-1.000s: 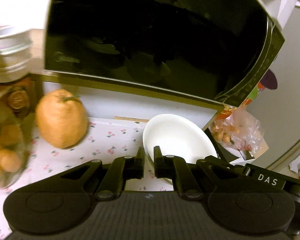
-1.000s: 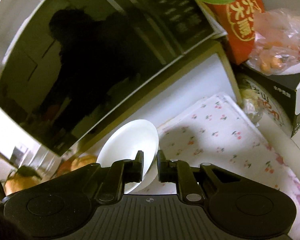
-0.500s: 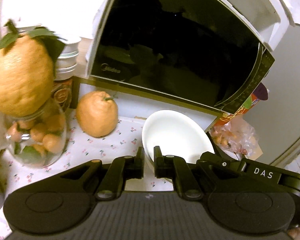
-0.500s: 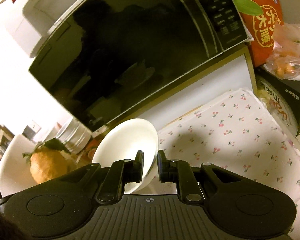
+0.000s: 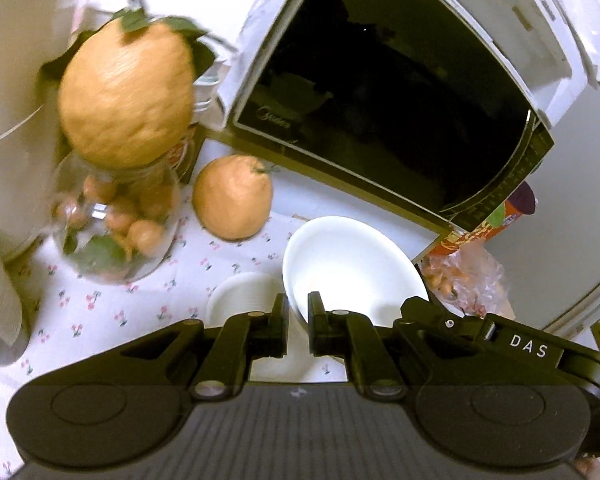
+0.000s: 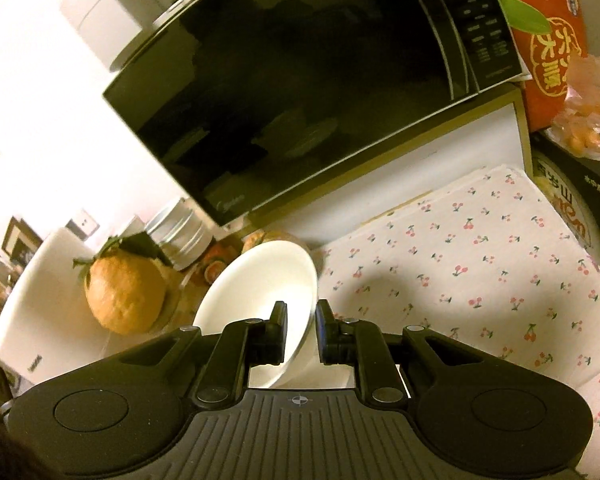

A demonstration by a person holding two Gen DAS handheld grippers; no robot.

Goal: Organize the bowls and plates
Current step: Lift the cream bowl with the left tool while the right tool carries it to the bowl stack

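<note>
My left gripper [image 5: 298,320] is shut on the near rim of a white bowl [image 5: 352,264] and holds it above the cherry-print cloth. A white plate [image 5: 240,300] lies on the cloth just below and to the left of the bowl. My right gripper [image 6: 302,328] is shut on the right rim of the same white bowl [image 6: 260,288], which is tilted. The other gripper's black body [image 5: 500,340] shows at the bowl's right side in the left wrist view.
A black-doored microwave [image 5: 380,92] stands behind on a white shelf. A large orange citrus [image 5: 232,200] lies on the cloth; another [image 5: 124,92] sits on a glass jar of small oranges [image 5: 116,220]. A bag of fruit [image 5: 468,280] and red box [image 6: 548,40] are at right.
Both grippers have pulled back and up with the bowl. The view widened: the jar, the second citrus and the white plate on the cloth came into view.
</note>
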